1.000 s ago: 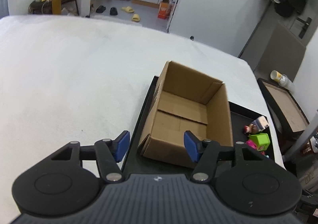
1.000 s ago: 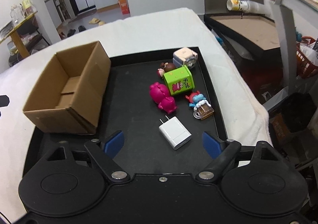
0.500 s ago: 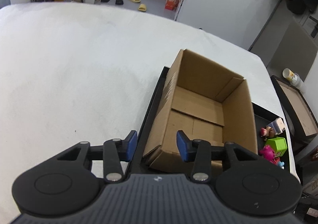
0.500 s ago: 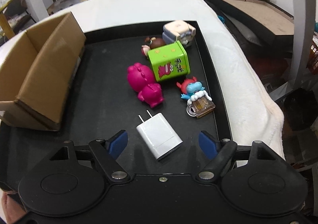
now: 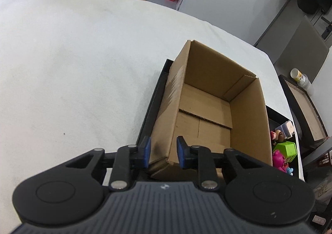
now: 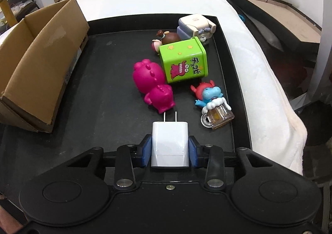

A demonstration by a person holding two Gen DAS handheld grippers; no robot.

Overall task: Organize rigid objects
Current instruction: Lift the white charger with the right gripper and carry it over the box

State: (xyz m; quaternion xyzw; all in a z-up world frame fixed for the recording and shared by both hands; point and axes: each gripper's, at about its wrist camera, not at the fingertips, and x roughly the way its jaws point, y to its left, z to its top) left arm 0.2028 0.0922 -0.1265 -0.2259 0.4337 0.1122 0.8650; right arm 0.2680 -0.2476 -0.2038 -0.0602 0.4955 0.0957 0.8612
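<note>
Here, closing right tongs (image 6: 170,151) pinch a smooth white boxy charger (image 6: 169,146).

Left black plastic two-finger gripper (image 5: 162,152): blue rectangular pads, round silver pivot screws, ribbed grey housing bearing a small white emblem, twin circular black discs | Right black plastic two-finger gripper (image 6: 170,151): blue pads, silver screws, smooth black housing, twin discs
</note>
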